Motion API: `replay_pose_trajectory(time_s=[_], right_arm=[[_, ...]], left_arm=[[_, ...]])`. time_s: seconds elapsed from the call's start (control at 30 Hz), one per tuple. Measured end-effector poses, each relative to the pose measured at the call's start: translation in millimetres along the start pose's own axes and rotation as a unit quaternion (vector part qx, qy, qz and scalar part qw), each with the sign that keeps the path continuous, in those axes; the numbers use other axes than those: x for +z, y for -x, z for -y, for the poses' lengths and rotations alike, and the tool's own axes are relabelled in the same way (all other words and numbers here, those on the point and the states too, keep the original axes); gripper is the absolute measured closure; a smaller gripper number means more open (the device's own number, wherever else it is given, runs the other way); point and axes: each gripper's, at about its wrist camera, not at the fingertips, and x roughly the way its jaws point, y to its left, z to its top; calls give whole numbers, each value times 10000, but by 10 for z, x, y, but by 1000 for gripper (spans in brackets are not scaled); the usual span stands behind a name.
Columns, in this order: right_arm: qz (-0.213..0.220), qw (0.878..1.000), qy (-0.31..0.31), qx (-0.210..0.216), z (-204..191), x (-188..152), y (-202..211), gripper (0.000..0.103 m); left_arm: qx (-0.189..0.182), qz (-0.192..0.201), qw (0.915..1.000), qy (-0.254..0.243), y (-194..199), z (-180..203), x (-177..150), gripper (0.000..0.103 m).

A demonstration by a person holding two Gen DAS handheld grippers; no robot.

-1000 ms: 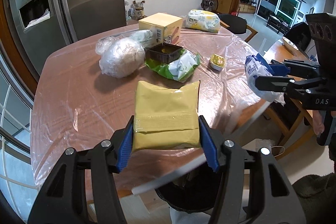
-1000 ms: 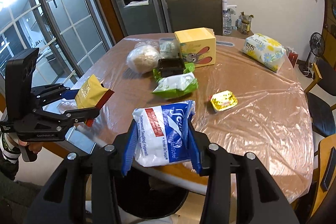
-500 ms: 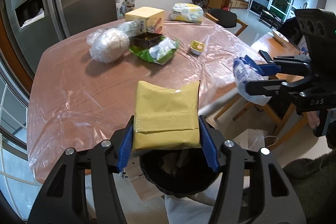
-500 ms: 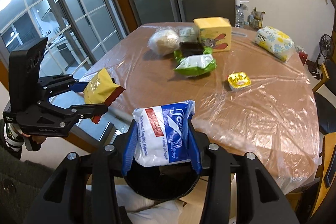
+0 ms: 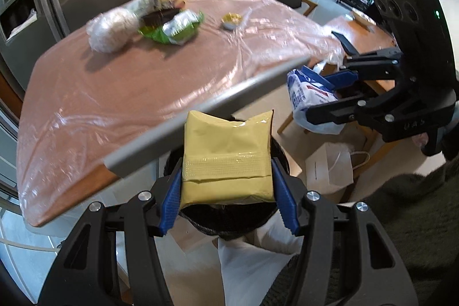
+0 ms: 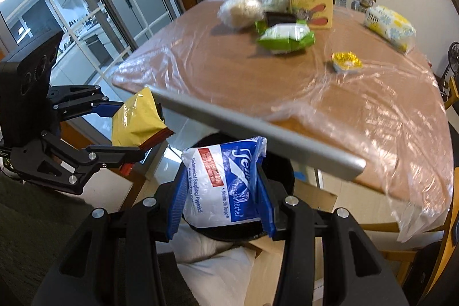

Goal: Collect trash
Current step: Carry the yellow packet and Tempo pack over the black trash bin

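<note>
Left claw [image 5: 228,191] is clamped on a yellow packet [image 5: 226,157], held off the near edge of the tabletop [image 5: 143,76] and over a black bin [image 5: 229,222] on the floor. Right claw [image 6: 221,205] grips a blue-and-white tissue pack [image 6: 223,185] above the same bin [image 6: 275,177], just beside the left one. Back on the tabletop lie a green wrapper [image 6: 287,37], a small yellow foil cup [image 6: 345,62], a bagged roll [image 6: 241,9], a dark tray [image 6: 279,17], a yellow box [image 6: 311,5] and a flowered tissue pack [image 6: 390,26] near the far edge.
</note>
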Motion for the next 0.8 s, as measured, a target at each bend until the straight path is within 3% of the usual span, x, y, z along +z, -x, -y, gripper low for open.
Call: replay_pose_trajectory(time_s=[0.8], right_arm=[[-670, 9977, -51, -98, 35, -237, -670, 60]], left_arm=[[136, -687, 9973, 209, -602, -123, -302, 45]])
